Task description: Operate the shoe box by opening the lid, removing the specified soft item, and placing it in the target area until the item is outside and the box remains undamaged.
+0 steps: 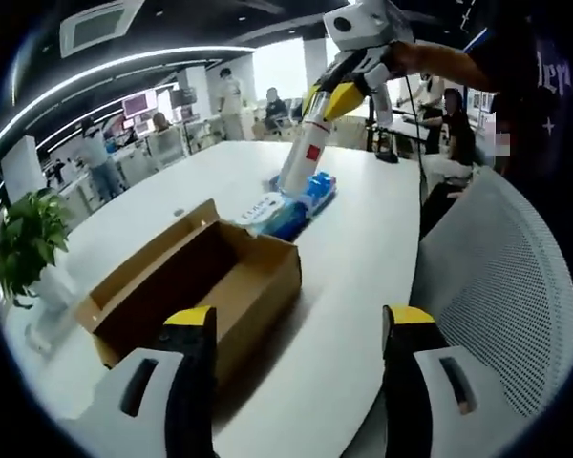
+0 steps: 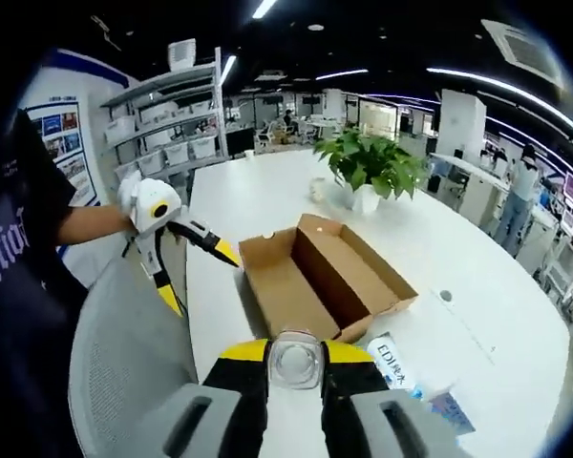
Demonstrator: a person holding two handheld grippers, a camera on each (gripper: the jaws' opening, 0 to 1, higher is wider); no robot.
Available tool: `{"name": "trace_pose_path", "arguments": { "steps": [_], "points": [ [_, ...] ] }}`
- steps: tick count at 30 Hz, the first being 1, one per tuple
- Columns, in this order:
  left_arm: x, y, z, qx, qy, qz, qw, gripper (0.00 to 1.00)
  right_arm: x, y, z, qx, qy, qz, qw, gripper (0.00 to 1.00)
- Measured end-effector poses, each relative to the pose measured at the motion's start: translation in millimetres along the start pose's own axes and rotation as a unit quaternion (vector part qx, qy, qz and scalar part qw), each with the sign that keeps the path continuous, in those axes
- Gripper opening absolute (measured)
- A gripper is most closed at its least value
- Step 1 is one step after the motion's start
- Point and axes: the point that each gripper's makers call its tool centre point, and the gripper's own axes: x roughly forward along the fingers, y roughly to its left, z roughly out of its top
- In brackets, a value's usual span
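Observation:
An open cardboard shoe box (image 1: 205,286) lies on the white table (image 1: 363,267), its inside bare and brown. Beyond its far corner a blue and white soft tissue pack (image 1: 301,202) rests on the table. My right gripper (image 1: 288,189) reaches down onto the pack. In the right gripper view its jaws (image 2: 294,358) stand close together, pinching a bit of clear wrapper, with the pack (image 2: 406,377) just to their right and the box (image 2: 325,277) ahead. My left gripper (image 1: 301,320) is open and holds nothing, near the box's front corner; it also shows open (image 2: 201,277) left of the box.
A potted green plant (image 2: 372,162) stands behind the box near the table's edge. A grey mesh chair (image 1: 497,286) sits against the table beside me. Several people, desks and shelves (image 2: 172,134) fill the office behind.

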Motion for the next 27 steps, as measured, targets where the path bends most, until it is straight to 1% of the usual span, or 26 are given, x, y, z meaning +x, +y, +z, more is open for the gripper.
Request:
{"name": "trace_pose_path", "arguments": {
  "steps": [1,2,5,7,10,14,16,20,21,22,24,27],
  "points": [
    [-3.1,1.8,-1.4,-0.006,-0.001,0.005,1.0000,0.72,-1.0,-2.0,0.1,-0.013,0.008,-0.002,0.9999,0.15],
    [-5.1,2.9,-2.8,-0.009,0.000,0.008,0.9999,0.73,-2.6,-6.5,0.3,-0.035,0.019,-0.006,0.9992,0.15],
    [-11.8,7.9,-7.3,-0.014,0.001,0.022,0.9997,0.74,-3.1,-8.9,5.1,-0.044,0.021,0.000,0.9988,0.15],
    [-14.4,10.0,-8.6,-0.020,0.000,0.027,0.9994,0.75,-3.6,-12.9,5.9,-0.067,0.032,0.000,0.9973,0.15],
    [-18.6,11.6,-10.2,-0.026,-0.002,0.035,0.9991,0.77,-3.4,-19.0,5.6,-0.089,0.047,0.002,0.9950,0.15],
    [-22.7,12.5,-10.7,-0.034,-0.006,0.043,0.9985,0.79,-3.3,-29.4,7.7,-0.106,0.058,-0.001,0.9926,0.15],
    [-24.4,13.0,-11.4,-0.036,-0.006,0.046,0.9983,0.79,-3.4,-36.1,8.3,-0.121,0.067,-0.004,0.9904,0.15],
    [-27.4,14.3,-13.5,-0.044,-0.009,0.053,0.9976,0.81,-1.7,-46.0,9.2,-0.141,0.079,0.003,0.9869,0.15],
    [-27.9,11.5,-14.4,-0.048,-0.009,0.046,0.9977,0.80,-1.7,-48.4,9.4,-0.161,0.083,0.006,0.9834,0.15],
    [-28.2,13.7,-15.3,-0.048,-0.008,0.052,0.9975,0.81,-1.0,-50.3,10.0,-0.170,0.084,0.007,0.9818,0.15],
    [-29.1,13.7,-16.3,-0.050,-0.007,0.052,0.9974,0.81,1.3,-56.2,10.8,-0.167,0.087,0.007,0.9820,0.15],
    [-30.2,14.5,-17.4,-0.053,-0.008,0.055,0.9971,0.82,5.8,-69.0,11.2,-0.181,0.094,0.004,0.9790,0.15]
  ]
}}
